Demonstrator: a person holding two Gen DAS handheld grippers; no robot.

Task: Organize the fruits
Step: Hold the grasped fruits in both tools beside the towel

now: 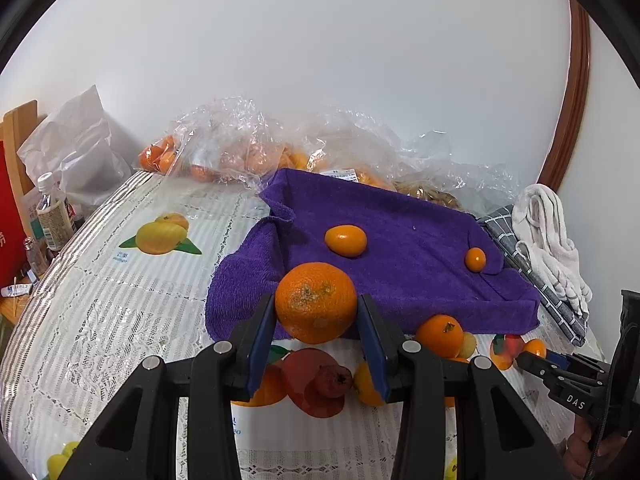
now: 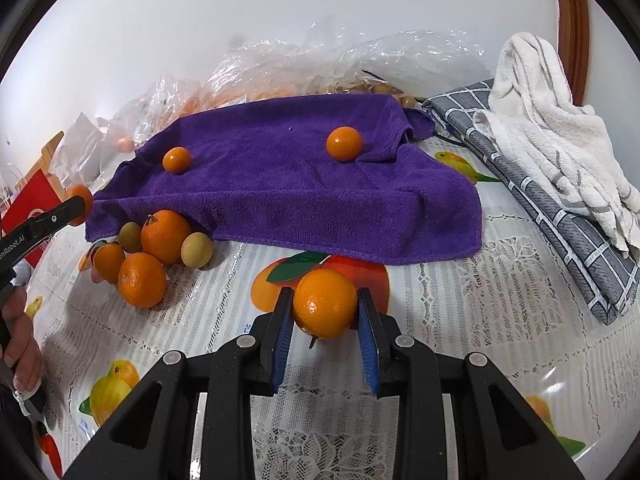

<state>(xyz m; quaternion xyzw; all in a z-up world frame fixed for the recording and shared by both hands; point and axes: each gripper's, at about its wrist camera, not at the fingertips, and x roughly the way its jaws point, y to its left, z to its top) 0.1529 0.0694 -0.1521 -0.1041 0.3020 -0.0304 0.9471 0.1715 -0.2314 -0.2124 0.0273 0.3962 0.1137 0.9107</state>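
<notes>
Bright, even indoor light on both views, soft and from above. Small shadows sit under the fruit on the purple towel [image 2: 280, 184]. Glare flashes off the clear plastic bags [image 1: 240, 136] beyond the grippers and off the glossy tablecloth [image 2: 460, 320]. Centres are sharp; fisheye bending curves the edges, and dark corners ring each frame.

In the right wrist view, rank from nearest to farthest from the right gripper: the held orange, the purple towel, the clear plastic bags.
1. Held orange, between the right gripper fingers.
2. Purple towel, ahead on the table.
3. Clear plastic bags, against the back wall.
</notes>
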